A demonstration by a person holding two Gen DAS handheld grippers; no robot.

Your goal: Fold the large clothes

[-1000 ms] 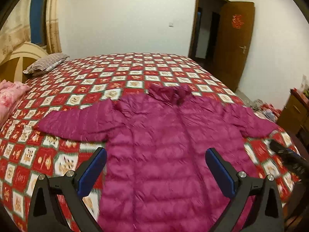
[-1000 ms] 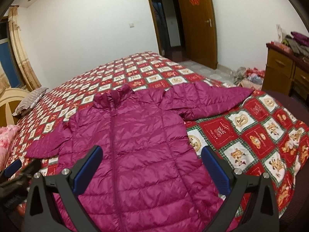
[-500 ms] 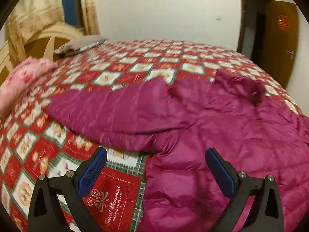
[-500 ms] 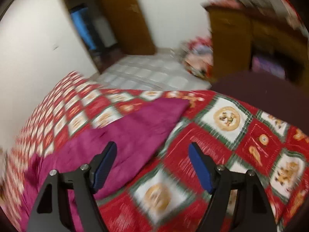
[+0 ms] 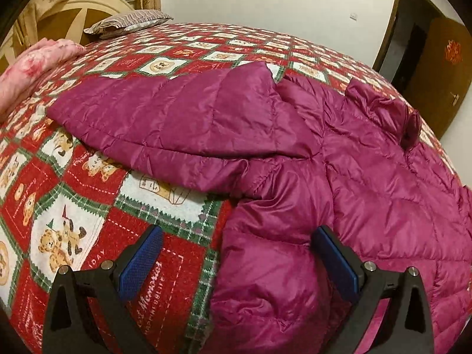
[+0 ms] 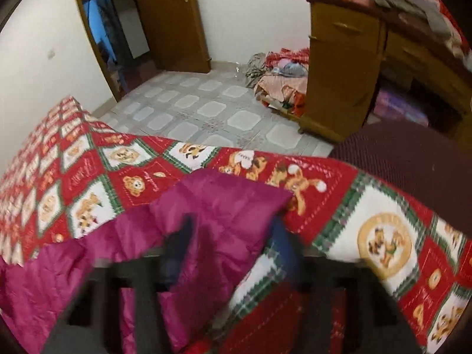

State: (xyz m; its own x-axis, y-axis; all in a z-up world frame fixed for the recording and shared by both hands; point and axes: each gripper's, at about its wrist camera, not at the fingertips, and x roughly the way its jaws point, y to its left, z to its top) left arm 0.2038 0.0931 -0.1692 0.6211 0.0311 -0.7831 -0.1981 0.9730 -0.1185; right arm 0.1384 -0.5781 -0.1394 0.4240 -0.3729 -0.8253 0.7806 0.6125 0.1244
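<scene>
A magenta quilted down jacket (image 5: 354, 159) lies flat on a red patchwork bedspread (image 5: 97, 194), its left sleeve (image 5: 165, 124) stretched out to the side. My left gripper (image 5: 236, 253) is open, low over the jacket's side edge below the armpit; the fabric bulges between the blue pads. In the right wrist view the jacket's other sleeve (image 6: 224, 212) lies on the bedspread (image 6: 380, 236). My right gripper (image 6: 233, 244) is blurred, open, with the sleeve's cuff end between its fingers.
A pink blanket (image 5: 32, 65) and a striped pillow (image 5: 129, 23) lie by the headboard. A wooden dresser (image 6: 354, 59), a clothes pile (image 6: 280, 76) on the tiled floor and a wooden door (image 6: 171, 20) stand beyond the bed's edge.
Both grippers swung apart and dropped low: the left toward the jacket's left side and sleeve, the right toward the right sleeve's cuff. The right jaws have narrowed somewhat.
</scene>
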